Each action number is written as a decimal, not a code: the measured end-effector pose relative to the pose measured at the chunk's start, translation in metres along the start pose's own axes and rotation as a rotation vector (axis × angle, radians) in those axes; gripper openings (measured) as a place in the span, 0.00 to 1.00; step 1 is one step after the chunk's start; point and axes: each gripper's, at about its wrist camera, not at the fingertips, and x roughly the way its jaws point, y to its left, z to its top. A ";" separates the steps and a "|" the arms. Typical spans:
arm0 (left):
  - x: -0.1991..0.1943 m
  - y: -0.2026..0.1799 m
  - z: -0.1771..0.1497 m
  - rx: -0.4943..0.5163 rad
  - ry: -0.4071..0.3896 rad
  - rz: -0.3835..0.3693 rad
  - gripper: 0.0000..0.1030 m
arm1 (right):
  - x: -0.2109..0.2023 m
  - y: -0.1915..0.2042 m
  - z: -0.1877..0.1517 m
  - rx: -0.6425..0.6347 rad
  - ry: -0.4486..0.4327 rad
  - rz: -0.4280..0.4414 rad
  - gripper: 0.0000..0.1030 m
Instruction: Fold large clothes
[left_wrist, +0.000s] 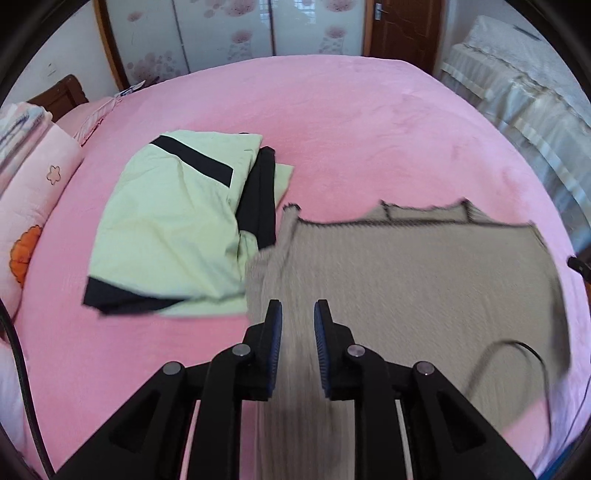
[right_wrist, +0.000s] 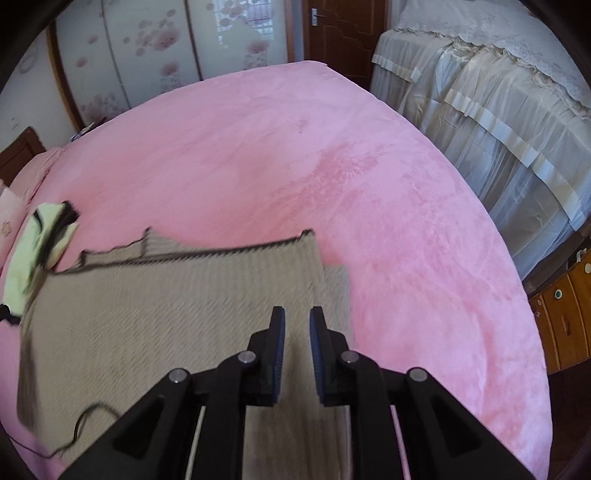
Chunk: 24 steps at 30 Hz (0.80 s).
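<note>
A beige knitted sweater (left_wrist: 406, 280) with dark trim lies spread flat on the pink bed (left_wrist: 332, 122), blurred by motion. My left gripper (left_wrist: 298, 308) hovers over its left part, jaws slightly apart, with nothing pinched between the blue pads. In the right wrist view the same sweater (right_wrist: 166, 295) fills the lower left, and my right gripper (right_wrist: 297, 314) stands above its right edge, also slightly open and empty. A folded light green garment with black bands (left_wrist: 166, 229) rests left of the sweater and touches its sleeve. That green garment (right_wrist: 33, 243) shows small at the far left.
Pink pillows (left_wrist: 29, 192) lie along the bed's left side. A thin black cable (left_wrist: 509, 350) loops over the sweater's near right part. Pale draped curtains (right_wrist: 498, 129) and a wooden cabinet (right_wrist: 565, 317) stand to the right of the bed (right_wrist: 295, 166). Wardrobe doors and a brown door are behind.
</note>
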 end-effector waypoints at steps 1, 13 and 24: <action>-0.022 -0.001 -0.010 0.019 0.006 0.001 0.17 | -0.017 0.002 -0.008 -0.019 0.004 -0.002 0.13; -0.150 -0.012 -0.100 0.093 0.135 -0.031 0.60 | -0.121 0.020 -0.084 -0.050 0.043 0.251 0.13; -0.024 -0.070 -0.105 0.089 0.037 -0.024 0.60 | -0.068 0.143 -0.148 -0.140 0.124 0.428 0.13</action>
